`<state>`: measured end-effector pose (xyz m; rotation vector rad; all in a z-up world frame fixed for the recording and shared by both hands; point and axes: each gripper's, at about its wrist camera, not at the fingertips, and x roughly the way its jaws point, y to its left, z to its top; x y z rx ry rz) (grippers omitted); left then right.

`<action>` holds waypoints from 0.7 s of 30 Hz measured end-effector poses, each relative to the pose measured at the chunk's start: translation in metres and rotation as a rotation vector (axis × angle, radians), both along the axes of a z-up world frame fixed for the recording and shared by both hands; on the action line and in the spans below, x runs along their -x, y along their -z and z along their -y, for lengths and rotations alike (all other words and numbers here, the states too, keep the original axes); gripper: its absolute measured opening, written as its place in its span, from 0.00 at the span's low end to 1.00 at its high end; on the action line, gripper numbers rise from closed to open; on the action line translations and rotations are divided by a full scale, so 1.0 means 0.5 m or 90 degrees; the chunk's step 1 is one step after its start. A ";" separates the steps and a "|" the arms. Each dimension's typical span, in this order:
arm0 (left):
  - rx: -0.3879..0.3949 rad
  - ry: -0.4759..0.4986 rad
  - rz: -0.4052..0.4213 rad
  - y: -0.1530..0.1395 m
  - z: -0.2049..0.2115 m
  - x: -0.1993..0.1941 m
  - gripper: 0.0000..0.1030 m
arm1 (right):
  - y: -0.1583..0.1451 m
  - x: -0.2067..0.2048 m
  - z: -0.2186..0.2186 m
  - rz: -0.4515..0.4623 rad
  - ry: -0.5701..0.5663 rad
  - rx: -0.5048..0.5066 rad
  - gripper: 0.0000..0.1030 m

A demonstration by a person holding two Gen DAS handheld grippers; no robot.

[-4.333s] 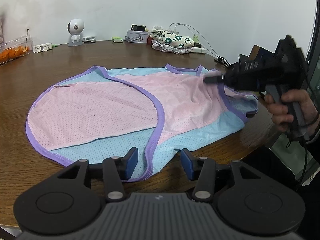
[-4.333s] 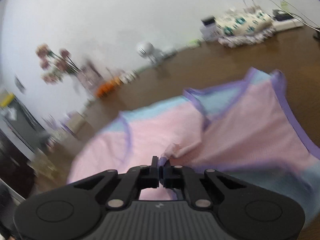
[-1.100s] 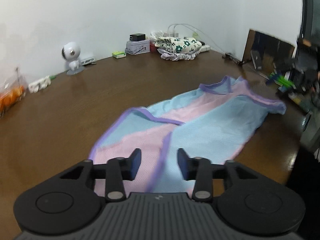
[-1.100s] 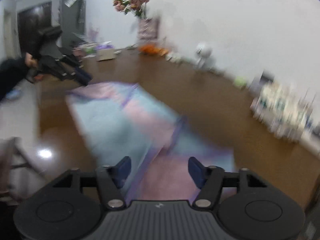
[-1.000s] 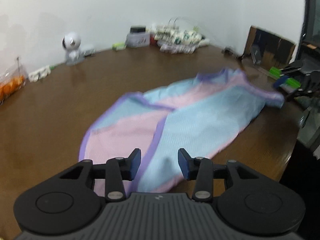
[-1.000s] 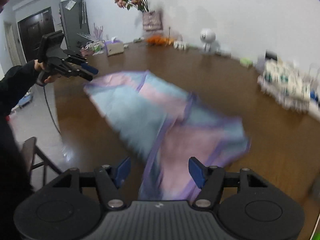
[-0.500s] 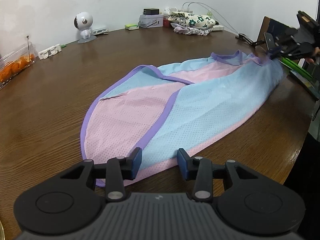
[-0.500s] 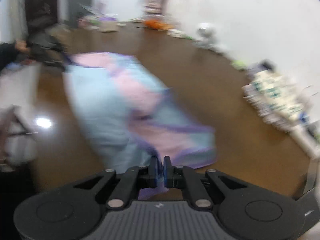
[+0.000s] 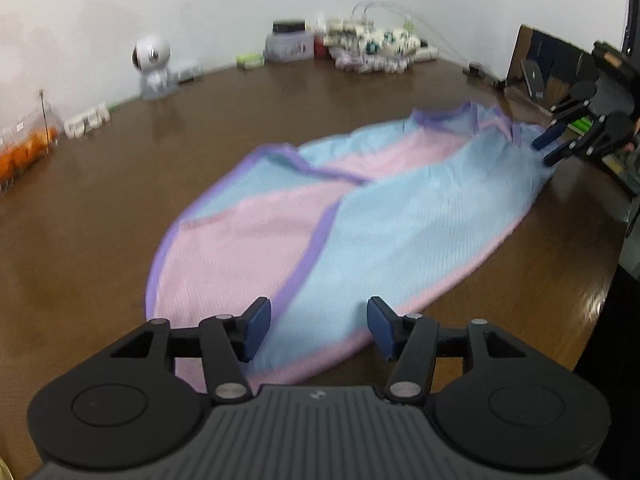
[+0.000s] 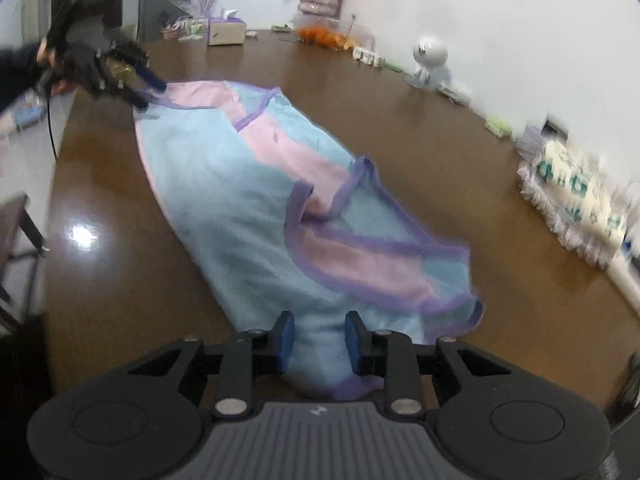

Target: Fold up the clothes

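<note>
A pink and light-blue mesh garment [image 9: 400,216] with purple trim lies folded lengthwise on the brown table [image 9: 120,200]. My left gripper [image 9: 319,326] stands open just above its near end, with nothing between the fingers. In that view my right gripper [image 9: 550,148] hovers open at the garment's far end. In the right wrist view the garment [image 10: 224,200] stretches away from me. My right gripper [image 10: 319,340] is open over the blue near end, the cloth lying slack under the fingers. The left gripper [image 10: 146,88], held by a hand, sits open at the far pink end.
Along the wall stand a white round figurine [image 9: 152,62], a floral cloth bundle [image 9: 372,46], a small box [image 9: 288,40], cables and a tub of orange fruit [image 9: 24,152]. A dark stand [image 9: 548,64] sits at the right table edge. A chair [image 10: 20,240] stands beside the table.
My right gripper, shut on the garment's end half a second ago, has opened and the cloth lies flat. The left gripper's fingers have spread wider. The garment went from spread out to folded lengthwise.
</note>
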<state>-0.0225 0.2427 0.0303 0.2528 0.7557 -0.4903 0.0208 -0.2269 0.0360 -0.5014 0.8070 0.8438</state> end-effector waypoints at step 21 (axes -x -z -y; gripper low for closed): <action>0.037 0.030 -0.084 0.025 0.078 -0.362 0.48 | -0.008 -0.277 -0.224 -0.084 0.069 -0.065 0.17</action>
